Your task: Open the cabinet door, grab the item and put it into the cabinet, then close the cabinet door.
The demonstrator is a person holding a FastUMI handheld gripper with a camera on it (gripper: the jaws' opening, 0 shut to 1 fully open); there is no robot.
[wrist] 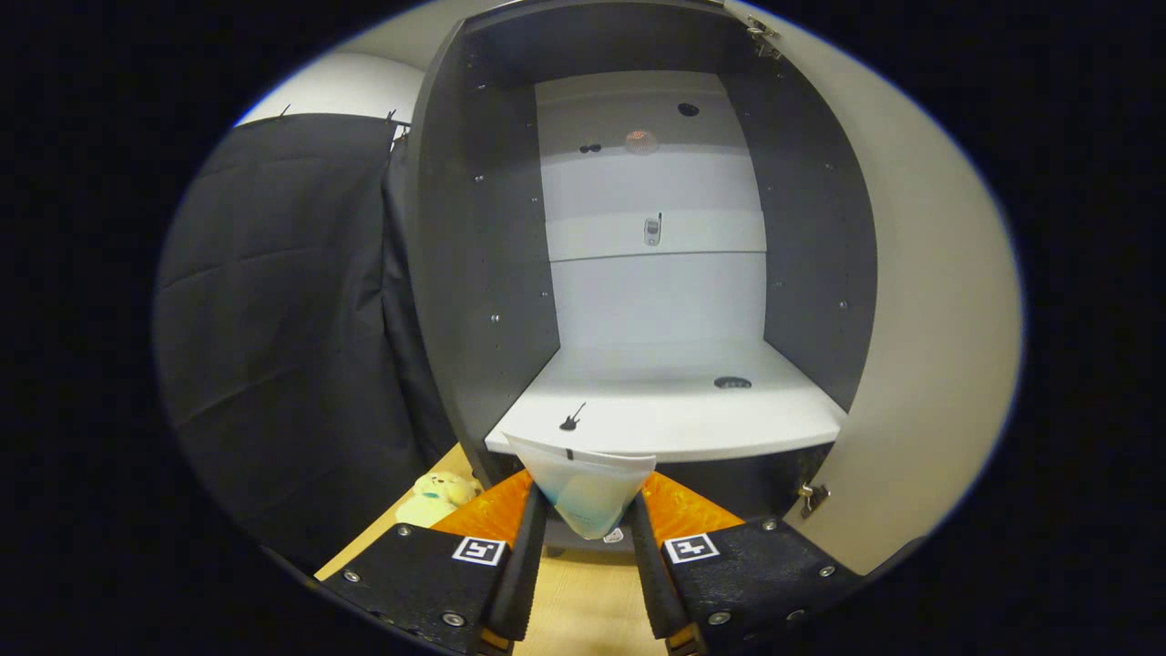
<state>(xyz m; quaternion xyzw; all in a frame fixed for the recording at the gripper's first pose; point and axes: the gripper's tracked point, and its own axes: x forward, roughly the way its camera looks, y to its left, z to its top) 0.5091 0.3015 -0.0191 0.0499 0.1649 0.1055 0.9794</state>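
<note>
Gripper [588, 533] is clenched on the item [588, 492], a pale bag-like pouch pinched between both fingers [524, 556], its top edge standing up just ahead of the tips. Cabinet [474, 273] is straight ahead with the door [929, 319] swung open off to the right of the jaws, so the opening step looks done. Step in hand: carrying the item in. The white shelf [674, 410] lies just beyond the fingertips, bare apart from a small dark mark and a round hole. Next move, I'd judge: push forward over the shelf lip, lower, release, back out, then swing the door shut. A plush toy [437, 497] sits on the wood floor left of the jaws, out of the path.
</note>
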